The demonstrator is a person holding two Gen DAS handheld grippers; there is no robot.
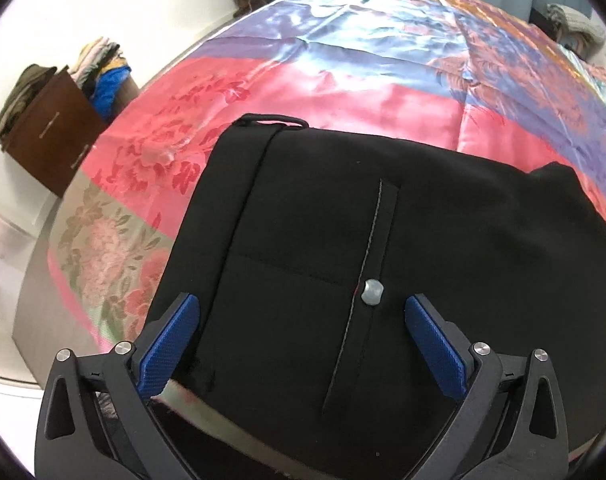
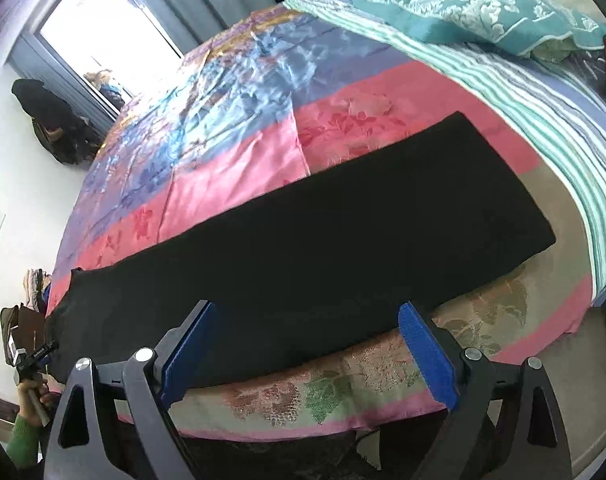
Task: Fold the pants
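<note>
While spread wide, empty: left gripper (image 1: 302, 312) over black pants (image 1: 383, 240) w/ metal button (image 1: 372, 291); right gripper (image 2: 309, 320) likewise, satin bedspread (image 2: 231, 184).

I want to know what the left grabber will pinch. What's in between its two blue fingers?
Black pants fill the gap between the left gripper's open fingers, with the silver button there too. The left wrist view shows it.

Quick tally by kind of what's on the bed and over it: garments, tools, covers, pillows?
Black pants: 1, laid flat along the bed
Tools: 2, left tool and right tool, both open over the pants
Satin bedspread: 1
Striped sheet: 1
Teal pillow: 1
Total: 6
</note>
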